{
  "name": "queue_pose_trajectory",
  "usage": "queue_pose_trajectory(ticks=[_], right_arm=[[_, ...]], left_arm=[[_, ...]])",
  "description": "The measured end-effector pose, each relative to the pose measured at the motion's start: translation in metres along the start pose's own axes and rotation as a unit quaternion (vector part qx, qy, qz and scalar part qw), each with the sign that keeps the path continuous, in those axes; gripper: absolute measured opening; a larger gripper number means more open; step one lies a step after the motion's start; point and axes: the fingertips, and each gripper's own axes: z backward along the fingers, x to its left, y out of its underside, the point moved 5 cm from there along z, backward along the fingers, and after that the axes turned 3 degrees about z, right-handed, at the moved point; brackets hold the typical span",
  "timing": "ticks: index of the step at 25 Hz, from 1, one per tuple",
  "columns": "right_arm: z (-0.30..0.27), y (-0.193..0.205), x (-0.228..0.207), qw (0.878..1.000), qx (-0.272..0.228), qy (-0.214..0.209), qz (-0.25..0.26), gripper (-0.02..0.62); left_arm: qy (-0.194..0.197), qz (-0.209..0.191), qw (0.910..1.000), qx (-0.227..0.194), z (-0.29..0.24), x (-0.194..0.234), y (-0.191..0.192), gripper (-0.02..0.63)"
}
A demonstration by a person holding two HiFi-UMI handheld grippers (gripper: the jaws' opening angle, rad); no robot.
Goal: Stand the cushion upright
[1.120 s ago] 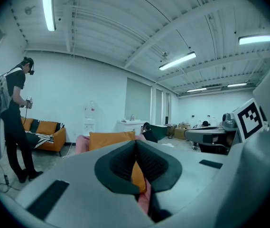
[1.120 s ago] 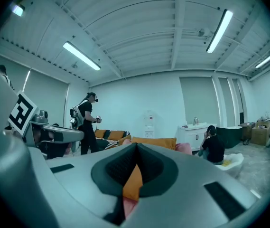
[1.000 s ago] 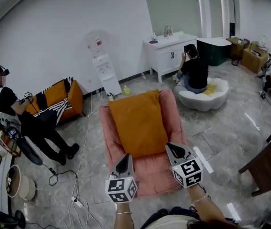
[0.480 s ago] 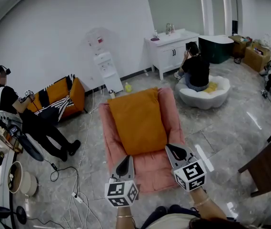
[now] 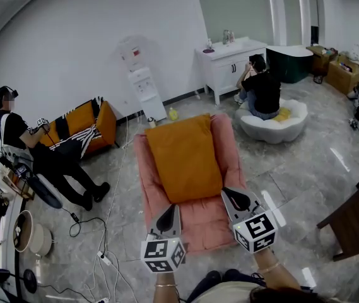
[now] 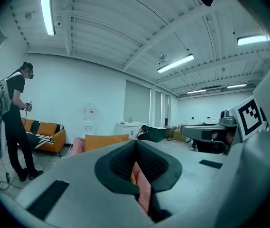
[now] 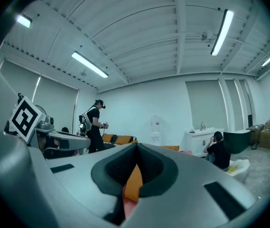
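Note:
In the head view an orange cushion (image 5: 182,160) leans back against the backrest of a pink floor lounge chair (image 5: 198,223). My left gripper (image 5: 168,207) sits just short of the cushion's lower left edge, over the pink seat. My right gripper (image 5: 232,193) is beside the lower right corner. Both are shut with nothing held. In the left gripper view the cushion (image 6: 104,140) shows beyond the left gripper's (image 6: 135,141) closed tips. In the right gripper view the cushion (image 7: 134,182) appears only as orange through the gap behind the right gripper's (image 7: 135,145) closed tips.
A person with grippers (image 5: 15,137) stands by an orange sofa (image 5: 81,128) at the left. A water dispenser (image 5: 144,90) and a white cabinet (image 5: 233,59) line the back wall. Another person sits at a white shell seat (image 5: 274,125). Cables (image 5: 103,232) trail on the floor; a dark table (image 5: 356,223) is at right.
Both grippers have drawn slightly back from the cushion's lower edge and stay shut. The cushion has not shifted on the chair.

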Motion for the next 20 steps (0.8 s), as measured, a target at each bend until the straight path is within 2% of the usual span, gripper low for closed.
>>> queue_pose_trajectory(ticks=[20], right_arm=[[-0.001,0.005,-0.005,1.0,0.003,0.01,-0.016,0.003]], left_arm=[[0.022,-0.001,0.9996,0.016,-0.012,-0.011,0.005,0.02]])
